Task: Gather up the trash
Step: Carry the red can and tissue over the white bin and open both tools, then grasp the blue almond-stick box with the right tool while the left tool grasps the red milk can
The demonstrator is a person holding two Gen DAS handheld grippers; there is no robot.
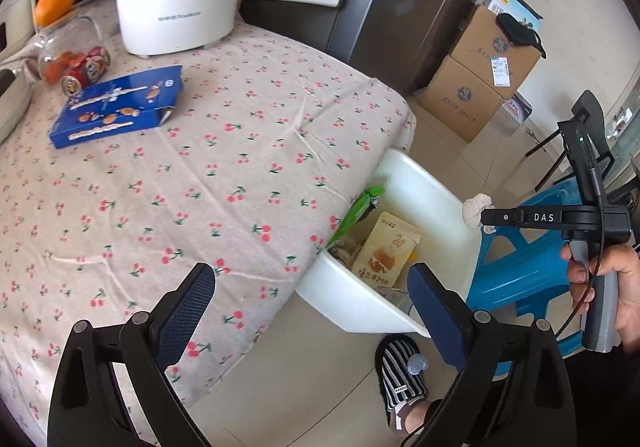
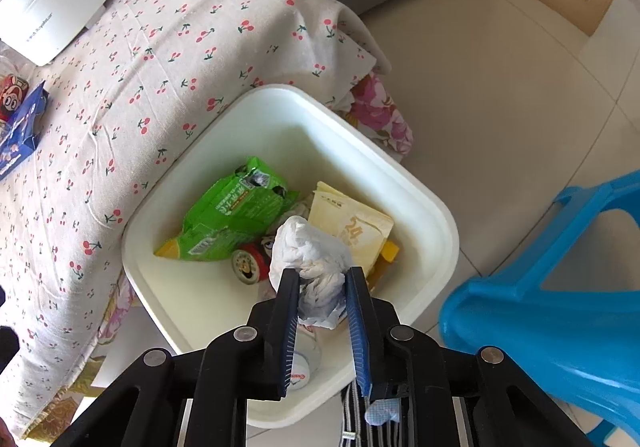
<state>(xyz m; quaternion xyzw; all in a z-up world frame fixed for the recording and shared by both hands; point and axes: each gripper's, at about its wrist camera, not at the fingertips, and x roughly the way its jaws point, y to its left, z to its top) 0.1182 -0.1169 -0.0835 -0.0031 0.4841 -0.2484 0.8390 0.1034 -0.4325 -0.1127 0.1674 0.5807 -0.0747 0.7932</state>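
Tissue wad (image 2: 310,259) sits between right gripper (image 2: 323,275) fingers over bin (image 2: 420,199).

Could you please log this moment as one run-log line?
left gripper: open, empty | right gripper: crumpled tissue between jaws, over white bin

Left tongs (image 1: 312,311) wide apart, white bin (image 1: 436,203) beyond

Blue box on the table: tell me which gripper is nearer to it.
Left. The left gripper, jaws wide and empty, is over the table edge, across bare cloth from the blue box. The right gripper holds a crumpled tissue over the white bin, farther off.
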